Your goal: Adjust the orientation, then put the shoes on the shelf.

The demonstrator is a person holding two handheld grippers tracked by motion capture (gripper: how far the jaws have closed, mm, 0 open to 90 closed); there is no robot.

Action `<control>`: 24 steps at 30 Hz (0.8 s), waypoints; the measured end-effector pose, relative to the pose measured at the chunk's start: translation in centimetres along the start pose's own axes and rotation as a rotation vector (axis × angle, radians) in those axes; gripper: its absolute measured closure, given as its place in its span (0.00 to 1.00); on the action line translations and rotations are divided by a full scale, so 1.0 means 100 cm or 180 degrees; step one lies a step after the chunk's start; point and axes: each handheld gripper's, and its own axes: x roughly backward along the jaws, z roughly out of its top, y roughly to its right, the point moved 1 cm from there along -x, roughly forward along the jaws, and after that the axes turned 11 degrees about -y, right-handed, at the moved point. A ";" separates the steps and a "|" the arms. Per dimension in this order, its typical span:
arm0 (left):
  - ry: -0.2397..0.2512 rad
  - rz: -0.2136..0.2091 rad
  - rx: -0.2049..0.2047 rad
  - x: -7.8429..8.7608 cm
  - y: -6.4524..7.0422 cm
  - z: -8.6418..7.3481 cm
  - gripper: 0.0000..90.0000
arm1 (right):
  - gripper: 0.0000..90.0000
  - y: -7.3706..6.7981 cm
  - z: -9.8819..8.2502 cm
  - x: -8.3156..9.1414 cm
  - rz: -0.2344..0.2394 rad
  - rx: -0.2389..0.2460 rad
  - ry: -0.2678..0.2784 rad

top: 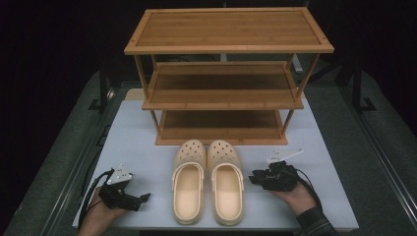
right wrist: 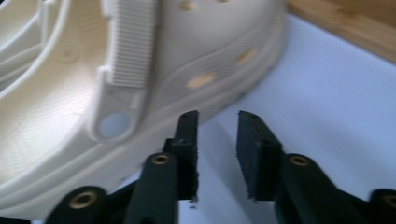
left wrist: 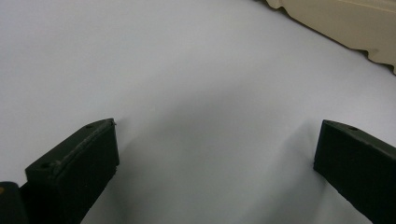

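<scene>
Resting beside the right clog [top: 226, 183], right gripper [top: 253, 179] (jaws slightly apart, empty).

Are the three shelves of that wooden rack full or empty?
Empty. All three tiers of the rack are bare wood; the pair of clogs sits on the table before it.

We see our left tongs [left wrist: 215, 163] with both black jaws spread wide over the bare white desk [left wrist: 177, 79]; a cream clog's edge [left wrist: 348, 25] sits top right, apart from them.
</scene>
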 end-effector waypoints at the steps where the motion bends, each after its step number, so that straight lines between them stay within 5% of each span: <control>1: -0.0001 0.0005 0.0019 0.000 0.000 0.001 0.00 | 0.71 0.003 -0.002 0.003 -0.0041 -0.0020 0.0032; 8: -0.0096 0.0071 0.0070 0.003 0.003 0.005 0.03 | 0.55 0.010 -0.015 0.020 -0.0140 -0.0204 0.0207; 15: 0.0041 0.0089 0.0063 0.012 0.004 0.009 0.08 | 0.43 0.012 -0.017 0.029 -0.0105 -0.0350 0.0338; 24: 0.0287 -0.0159 -0.0043 0.027 0.022 0.036 0.08 | 0.39 0.005 -0.010 0.032 -0.0003 -0.0336 0.0472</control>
